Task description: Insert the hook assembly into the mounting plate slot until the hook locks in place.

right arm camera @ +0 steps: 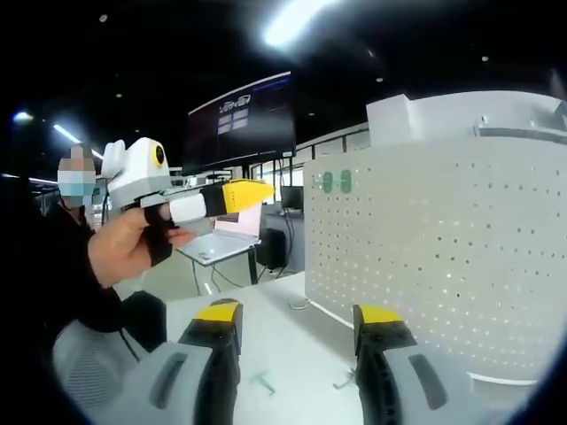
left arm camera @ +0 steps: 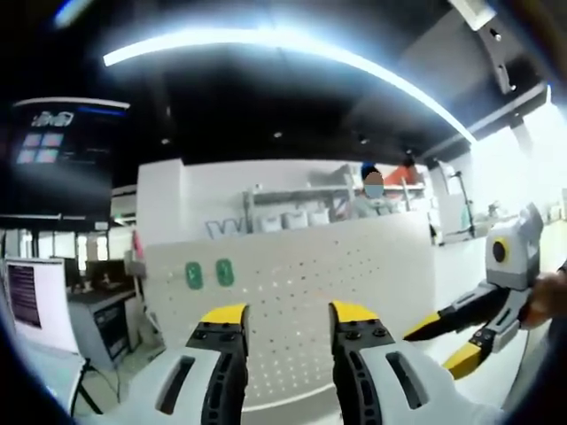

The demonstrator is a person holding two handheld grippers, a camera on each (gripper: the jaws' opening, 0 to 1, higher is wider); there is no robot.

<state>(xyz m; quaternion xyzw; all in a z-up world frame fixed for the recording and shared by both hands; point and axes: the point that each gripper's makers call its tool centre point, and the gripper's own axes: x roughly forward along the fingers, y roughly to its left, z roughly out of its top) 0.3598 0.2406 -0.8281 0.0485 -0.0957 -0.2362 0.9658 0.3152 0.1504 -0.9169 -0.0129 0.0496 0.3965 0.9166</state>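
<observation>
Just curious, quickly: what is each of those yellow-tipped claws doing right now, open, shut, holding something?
Left gripper: open, holding nothing, facing the white pegboard.
Right gripper: open, holding nothing, pegboard to its right.

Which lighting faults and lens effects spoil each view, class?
Left gripper view: the ceiling light strip glares and bows with fisheye; the right edge washes out. Right gripper view: a ceiling light blooms; the pegboard bulges, softly focused.

The way ahead is blocked by an upright pegboard (right arm camera: 443, 257) standing on the table (right arm camera: 266, 336). Open tabletop is left before its foot, where two small parts (right arm camera: 263, 382) lie.
</observation>
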